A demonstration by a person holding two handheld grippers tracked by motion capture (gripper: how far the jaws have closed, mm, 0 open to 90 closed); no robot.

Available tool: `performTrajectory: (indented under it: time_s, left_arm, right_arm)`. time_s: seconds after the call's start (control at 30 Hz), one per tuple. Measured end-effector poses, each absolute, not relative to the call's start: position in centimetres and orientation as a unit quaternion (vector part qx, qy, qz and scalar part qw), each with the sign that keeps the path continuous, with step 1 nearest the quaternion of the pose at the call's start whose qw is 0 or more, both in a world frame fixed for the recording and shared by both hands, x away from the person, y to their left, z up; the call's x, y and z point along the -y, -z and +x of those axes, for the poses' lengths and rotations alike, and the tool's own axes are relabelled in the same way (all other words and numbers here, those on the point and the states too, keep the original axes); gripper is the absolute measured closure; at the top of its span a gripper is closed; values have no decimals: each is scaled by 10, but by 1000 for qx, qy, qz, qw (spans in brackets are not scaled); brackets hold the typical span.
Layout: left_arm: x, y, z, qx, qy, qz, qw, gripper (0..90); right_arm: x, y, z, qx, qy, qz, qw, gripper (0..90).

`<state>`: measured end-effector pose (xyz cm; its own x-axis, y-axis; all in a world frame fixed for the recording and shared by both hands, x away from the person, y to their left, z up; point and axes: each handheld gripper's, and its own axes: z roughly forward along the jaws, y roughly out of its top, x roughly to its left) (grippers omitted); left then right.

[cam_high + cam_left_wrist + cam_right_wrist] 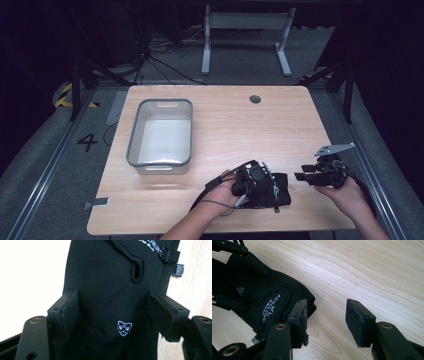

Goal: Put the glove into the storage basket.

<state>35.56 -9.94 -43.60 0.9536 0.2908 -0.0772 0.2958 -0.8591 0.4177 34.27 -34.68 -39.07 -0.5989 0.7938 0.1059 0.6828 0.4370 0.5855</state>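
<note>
- Glove (280, 192) lies at the table's (230, 130) near edge, long axis left-right.
- Left gripper (117, 312) straddles it, jaws wide, unclamped (nearer hand).
- Right gripper (325, 322) wide, empty, just right of it.

The left gripper (270, 184) is matte black, built of flat linkage arms pinned with brass-coloured rivets; its square pads (68, 312) are faced with worn black foam, and a thin black cable loops from its body past the wrist. The right gripper (306, 176) is the same black make, with a grey three-cornered plate on top and small screw holes along the pad blocks; the foam on one pad (304, 322) is frayed at its edge. Both forearms are bare, with no sleeves.
</note>
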Motion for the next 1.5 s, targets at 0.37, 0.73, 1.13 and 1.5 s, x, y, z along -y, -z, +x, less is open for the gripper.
performTrajectory:
  time_s: [0.37, 0.73, 1.13, 1.5]
  left_arm:
    - [99, 439, 351, -169, -18, 960, 225, 326]
    - [96, 436, 354, -192, -17, 957, 219, 555]
    - [87, 426, 365, -234, 41, 944, 229, 660]
    - [61, 385, 364, -256, 55, 936, 235, 657]
  right_arm:
    - [348, 386, 344, -837, -315, 439, 89, 524]
    - [349, 386, 346, -835, -315, 442, 88, 523]
    - [355, 387, 347, -832, -319, 445, 88, 525]
    - [355, 388, 350, -832, -318, 446, 89, 526]
